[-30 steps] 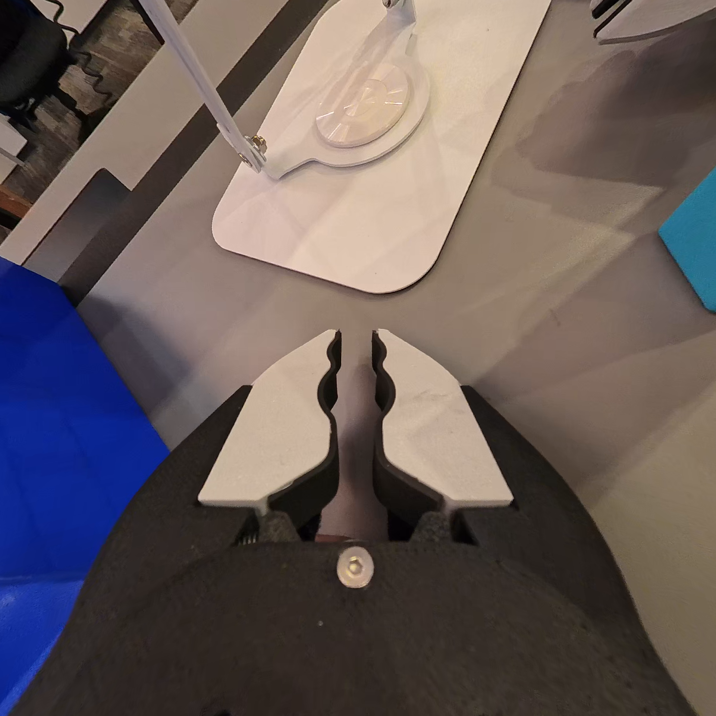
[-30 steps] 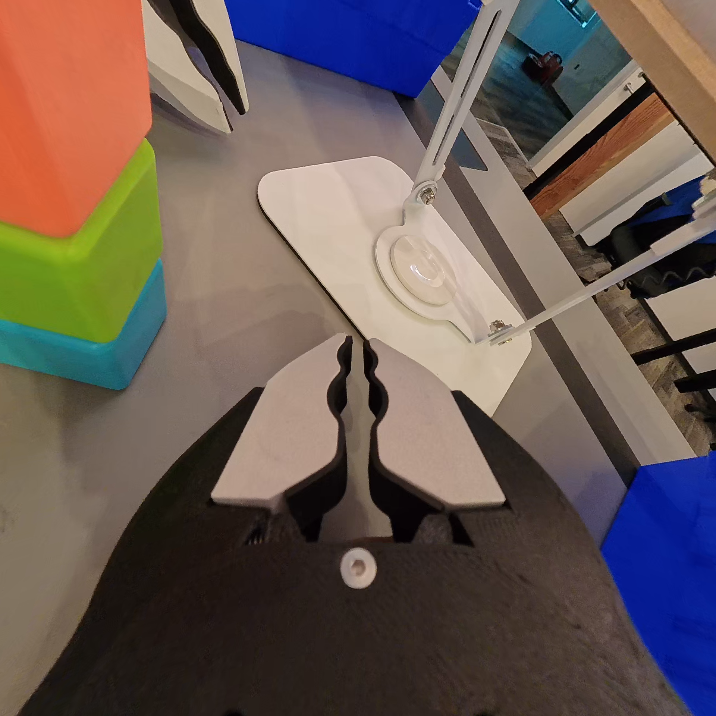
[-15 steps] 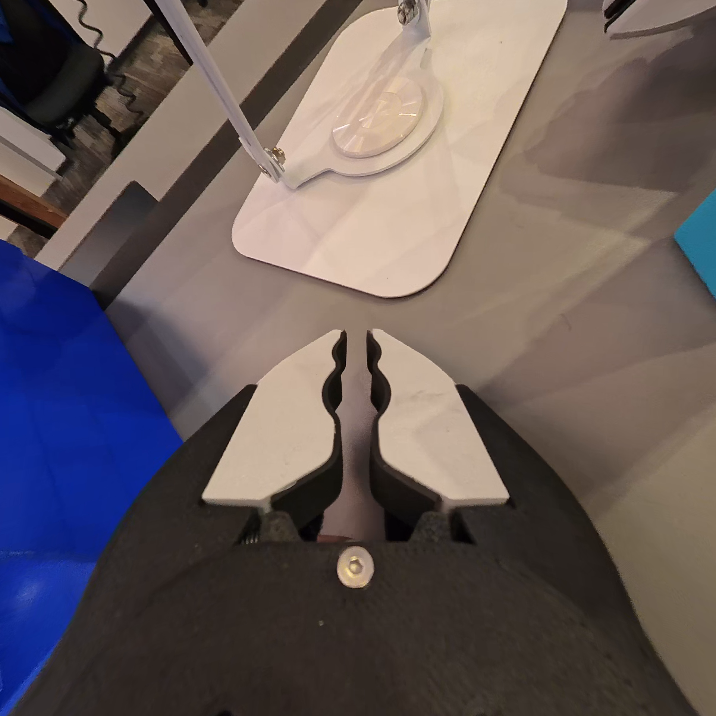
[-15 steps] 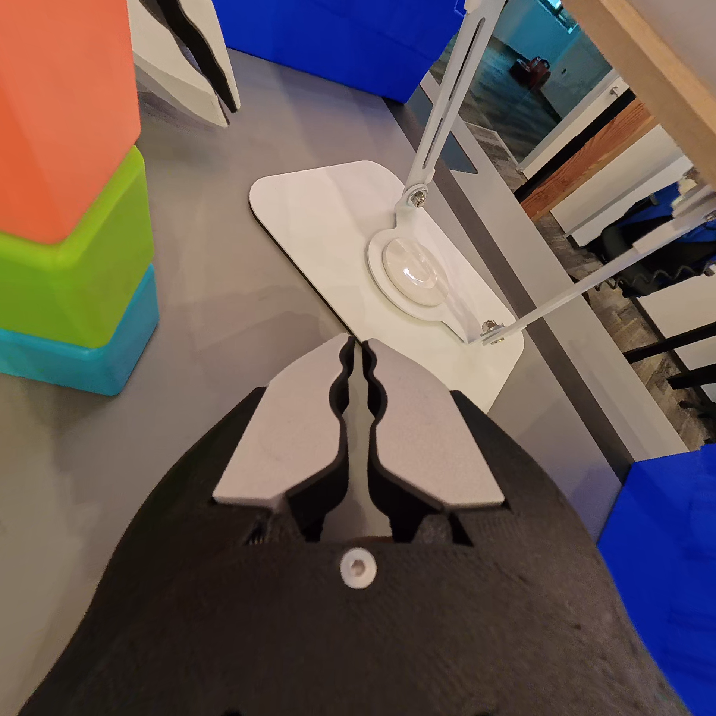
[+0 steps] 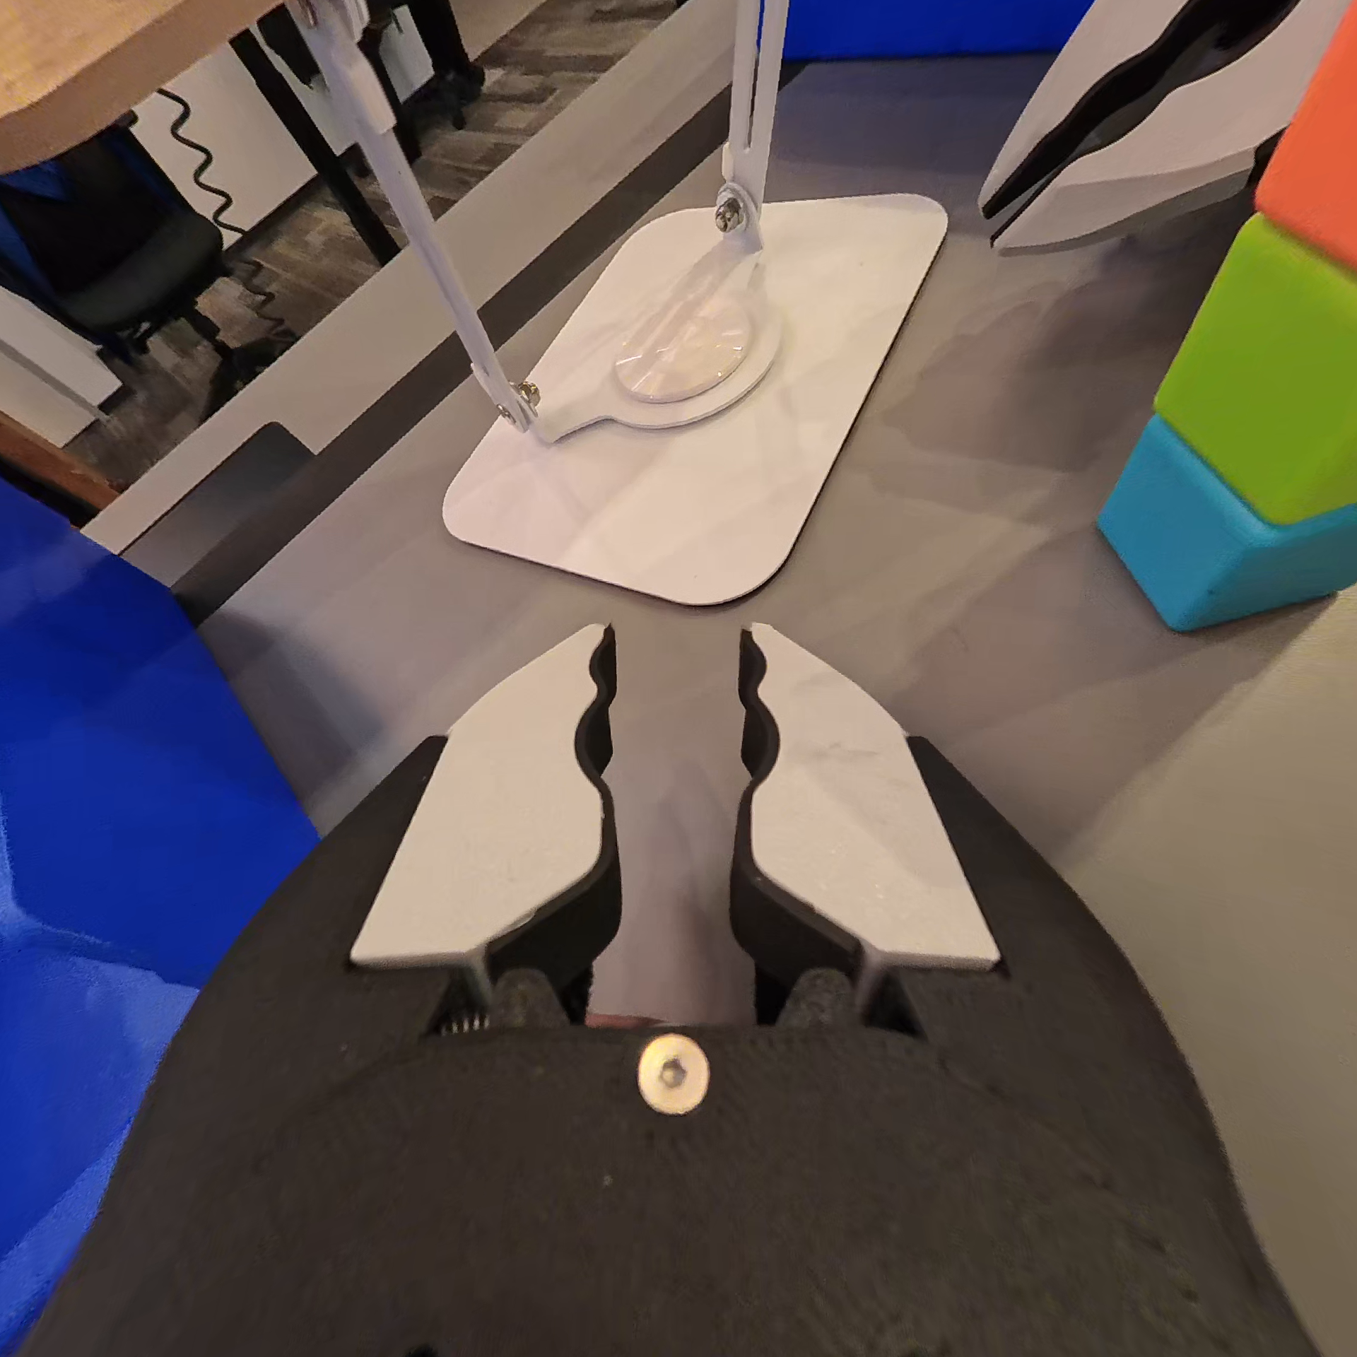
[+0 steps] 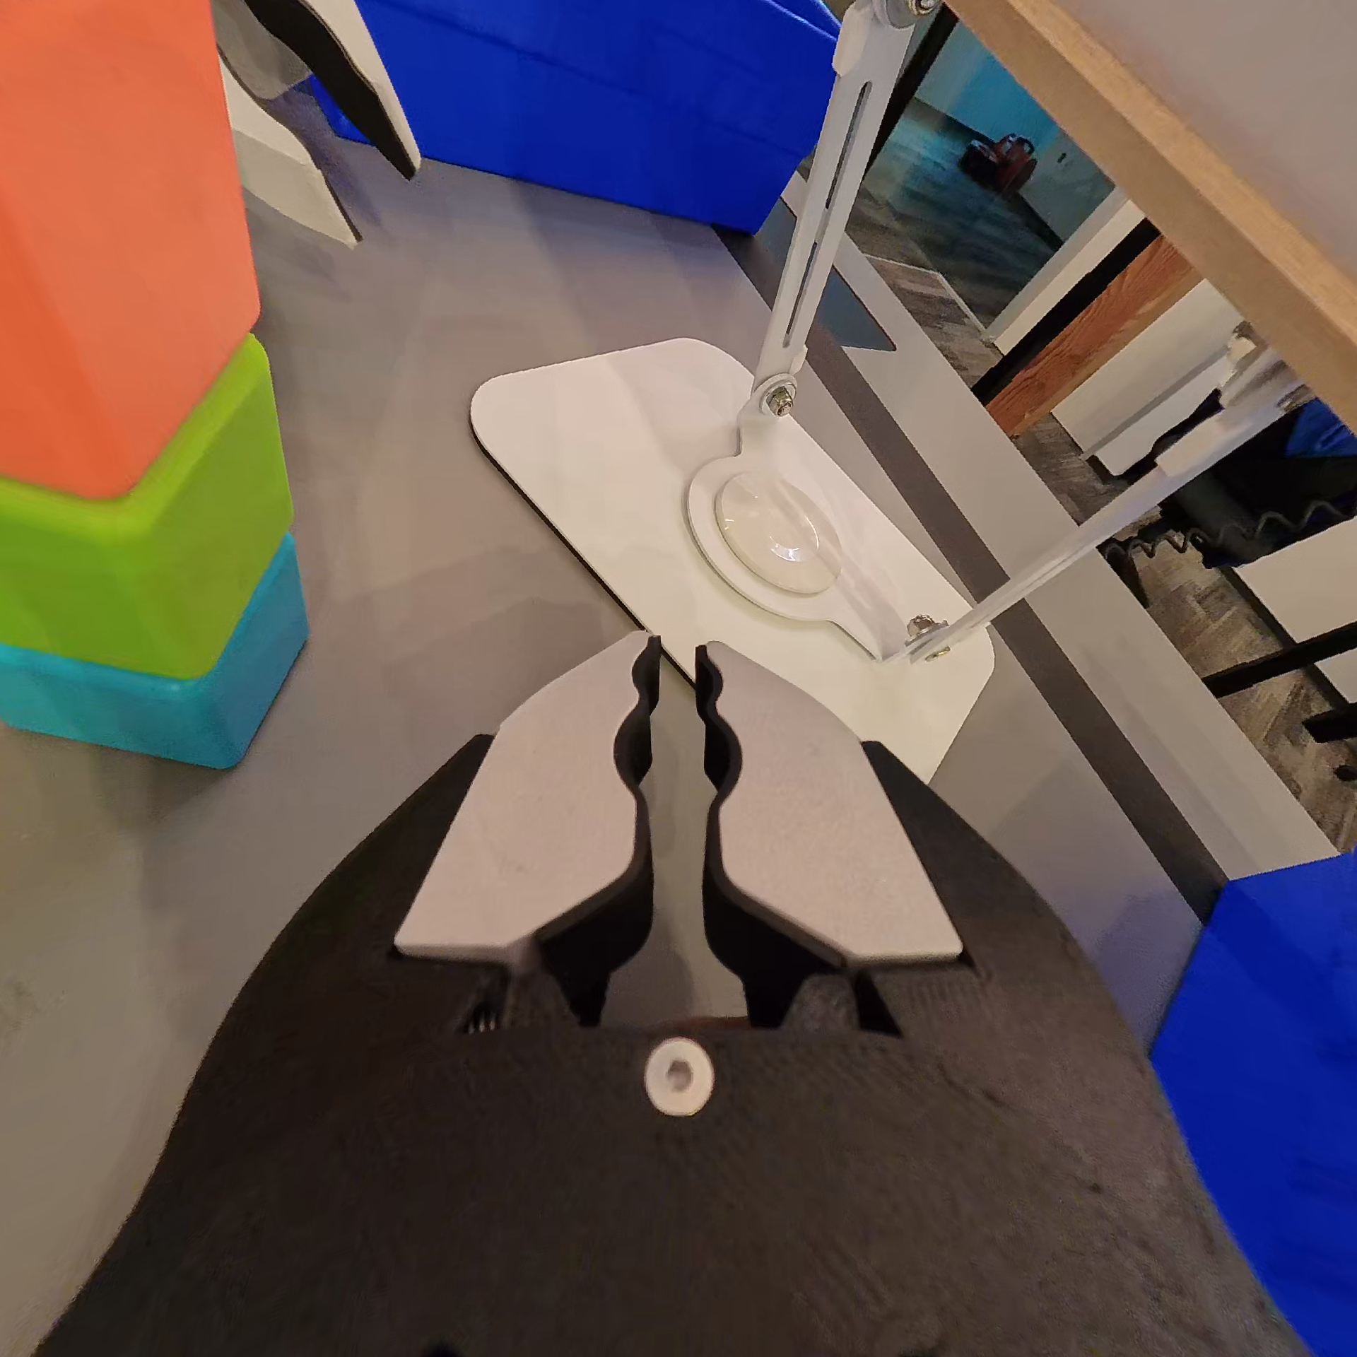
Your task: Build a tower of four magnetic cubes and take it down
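A tower stands on the grey table: a teal cube [image 5: 1219, 536] at the bottom, a green cube [image 5: 1278, 367] on it and an orange cube [image 5: 1322, 161] above. Its top is cut off by the frame. It also shows in the right wrist view as teal [image 6: 161, 705], green [image 6: 147, 558] and orange [image 6: 110, 242]. My left gripper [image 5: 675, 631] is open and empty, left of the tower and apart from it. My right gripper [image 6: 675, 646] is shut and empty, right of the tower. Each gripper shows far off in the other's view.
A white stand base [image 5: 697, 440] with thin white arms lies between the grippers, also in the right wrist view [image 6: 624, 455]. A blue bin [image 5: 110, 771] is at my left and another [image 6: 1278, 1028] at my right. The table's far edge runs behind the stand. The left gripper's tips are roughly 15 cm from the right gripper's.
My left gripper's jaws have opened wider and its view has swung so that the tower now shows at the right. My right gripper stays shut and has shifted only slightly.
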Tool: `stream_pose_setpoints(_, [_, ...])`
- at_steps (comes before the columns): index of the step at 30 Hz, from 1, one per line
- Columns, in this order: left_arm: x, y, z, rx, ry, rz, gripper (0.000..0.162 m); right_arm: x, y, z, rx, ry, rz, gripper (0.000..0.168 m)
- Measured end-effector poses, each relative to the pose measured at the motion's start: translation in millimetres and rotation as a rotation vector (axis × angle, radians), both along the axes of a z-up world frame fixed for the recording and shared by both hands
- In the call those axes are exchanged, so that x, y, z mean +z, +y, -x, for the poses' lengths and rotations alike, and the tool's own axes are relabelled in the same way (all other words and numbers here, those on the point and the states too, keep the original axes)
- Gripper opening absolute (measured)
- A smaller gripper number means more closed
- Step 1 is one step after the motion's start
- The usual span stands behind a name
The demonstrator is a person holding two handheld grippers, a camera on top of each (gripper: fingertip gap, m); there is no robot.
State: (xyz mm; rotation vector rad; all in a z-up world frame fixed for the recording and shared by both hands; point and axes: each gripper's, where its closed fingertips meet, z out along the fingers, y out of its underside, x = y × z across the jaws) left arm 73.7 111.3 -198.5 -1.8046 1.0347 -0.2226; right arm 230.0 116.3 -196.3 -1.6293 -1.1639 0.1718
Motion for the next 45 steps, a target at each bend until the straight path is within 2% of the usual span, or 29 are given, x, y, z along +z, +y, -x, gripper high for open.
stream_pose_setpoints(9, [15,-16,-14,-0.144,-0.14,0.012,0.055,0,0,0,0.002,0.007,0.005,0.012])
stream_pose_setpoints(18, [20,-29,-22,-0.252,-0.188,0.036,0.058,0,0,-1,0.004,0.013,0.017,0.013])
stream_pose_setpoints(26, [41,-52,-43,-0.35,-0.316,0.044,0.072,0,0,-1,0.003,0.008,0.016,0.014])
stream_pose_setpoints(30, [49,-68,-57,-0.438,-0.373,0.042,0.069,-1,0,-1,0.004,0.001,0.017,0.014])
stream_pose_setpoints(36, [54,-79,-79,-0.489,-0.42,0.076,0.079,-1,0,0,0.005,-0.003,0.014,0.014])
stream_pose_setpoints(42, [60,-95,-105,-0.64,-0.432,0.08,0.076,-2,0,0,0.008,-0.009,0.015,0.013])
stream_pose_setpoints(45, [65,-96,-106,-0.733,-0.481,0.14,0.074,-2,0,0,0.01,-0.008,0.013,0.013])
